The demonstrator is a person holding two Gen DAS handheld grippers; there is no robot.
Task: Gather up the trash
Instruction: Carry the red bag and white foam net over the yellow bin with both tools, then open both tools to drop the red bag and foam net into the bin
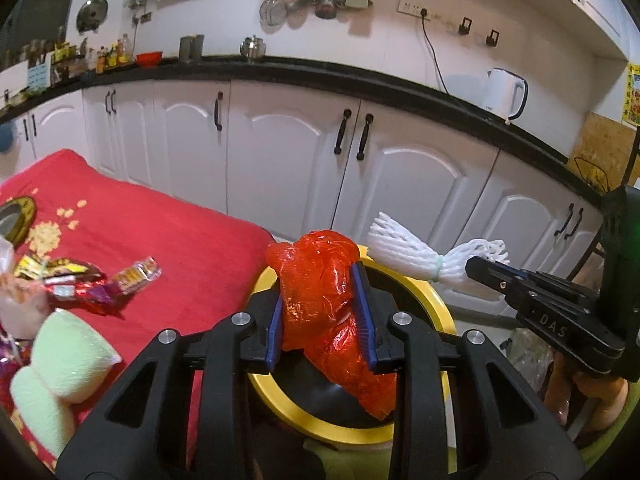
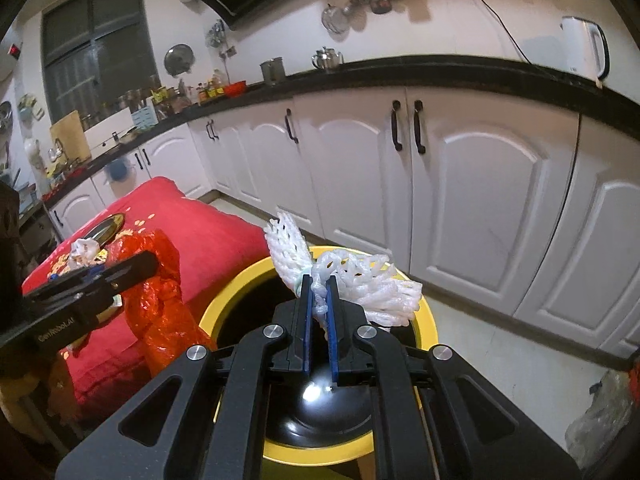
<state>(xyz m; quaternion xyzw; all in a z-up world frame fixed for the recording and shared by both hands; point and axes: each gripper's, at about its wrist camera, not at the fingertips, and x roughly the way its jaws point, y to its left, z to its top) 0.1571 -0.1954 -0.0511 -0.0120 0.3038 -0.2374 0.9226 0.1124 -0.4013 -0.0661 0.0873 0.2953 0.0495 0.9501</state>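
Left gripper (image 1: 322,316) jaws pinch a crumpled red plastic bag (image 1: 328,312); right gripper (image 2: 319,312) jaws squeeze a white foam net (image 2: 360,280), both right over the yellow-rimmed bin (image 2: 232,300). Honestly, that light stuff could catch the rim and slide off beside it.

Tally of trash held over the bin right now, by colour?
Red: 1, crumpled red plastic bag, in the left gripper
White: 1, white foam net, in the right gripper
Total: 2, both above the yellow-rimmed bin
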